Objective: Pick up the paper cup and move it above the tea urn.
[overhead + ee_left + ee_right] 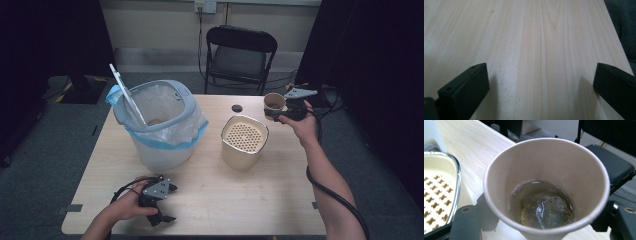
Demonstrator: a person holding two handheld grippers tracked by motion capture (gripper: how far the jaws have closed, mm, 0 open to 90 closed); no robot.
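My right gripper (275, 113) is shut on a brown paper cup (274, 102), held above the table's far right side. In the right gripper view the paper cup (546, 187) holds a little liquid and a wet tea bag (547, 210). A cream container with a perforated strainer top (244, 138) stands just left of the cup; its strainer top (436, 192) shows at the left edge. My left gripper (170, 202) rests near the table's front left edge, open, with bare wood between its fingers (464, 91).
A grey bin lined with a blue-edged plastic bag (160, 120) stands at the table's left, its flat lid (126, 95) tilted upright. A small dark round object (237, 108) lies at the far edge. A black folding chair (240, 55) stands behind the table.
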